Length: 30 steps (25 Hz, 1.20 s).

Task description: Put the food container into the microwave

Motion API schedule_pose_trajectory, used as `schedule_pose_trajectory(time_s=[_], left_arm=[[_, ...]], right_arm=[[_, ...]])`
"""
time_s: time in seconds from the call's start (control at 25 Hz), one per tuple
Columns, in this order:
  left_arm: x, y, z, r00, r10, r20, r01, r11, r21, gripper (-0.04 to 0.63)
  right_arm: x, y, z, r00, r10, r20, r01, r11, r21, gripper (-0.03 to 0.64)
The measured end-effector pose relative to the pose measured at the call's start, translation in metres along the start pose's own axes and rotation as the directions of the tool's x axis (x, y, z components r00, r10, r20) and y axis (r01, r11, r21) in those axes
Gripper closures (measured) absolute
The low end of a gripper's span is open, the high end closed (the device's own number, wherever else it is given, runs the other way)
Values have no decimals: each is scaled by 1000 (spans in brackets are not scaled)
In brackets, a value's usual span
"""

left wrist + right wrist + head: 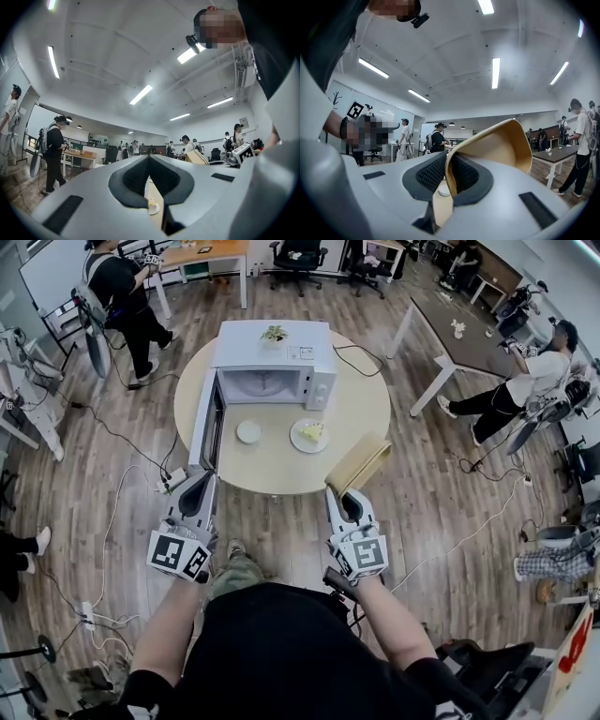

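The right gripper (343,495) is pinching the tan container (359,463) by one wall, jaws narrowed onto it, likely to carry it in single-handed; it is hanging at the table's (366,404) near edge. The left gripper (199,486) is closed and empty by the microwave's (272,371) open door (208,423). A saucer (248,431) and a cake plate (309,435) are sitting on the round table; people are working around the wood-floored office.
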State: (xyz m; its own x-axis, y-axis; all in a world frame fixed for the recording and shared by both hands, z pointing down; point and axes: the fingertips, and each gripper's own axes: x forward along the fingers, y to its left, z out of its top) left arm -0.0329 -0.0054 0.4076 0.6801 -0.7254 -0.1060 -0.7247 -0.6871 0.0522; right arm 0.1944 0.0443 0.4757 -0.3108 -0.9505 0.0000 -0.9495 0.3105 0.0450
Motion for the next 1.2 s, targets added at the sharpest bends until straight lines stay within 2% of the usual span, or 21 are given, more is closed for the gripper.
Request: schedule_pose_trajectory(time_s=[0.48, 0.88, 1.2], left_arm=[[32, 20, 1, 999, -51, 8, 51, 999, -8, 577], [62, 68, 7, 996, -88, 23, 88, 996, 36, 577], [80, 105, 7, 989, -145, 35, 145, 989, 20, 577]], right_arm=[[26, -1, 4, 1000, -12, -17, 11, 999, -34, 566], [79, 12, 14, 999, -49, -13, 49, 997, -59, 566], [119, 27, 19, 996, -91, -7, 90, 993, -78, 566]])
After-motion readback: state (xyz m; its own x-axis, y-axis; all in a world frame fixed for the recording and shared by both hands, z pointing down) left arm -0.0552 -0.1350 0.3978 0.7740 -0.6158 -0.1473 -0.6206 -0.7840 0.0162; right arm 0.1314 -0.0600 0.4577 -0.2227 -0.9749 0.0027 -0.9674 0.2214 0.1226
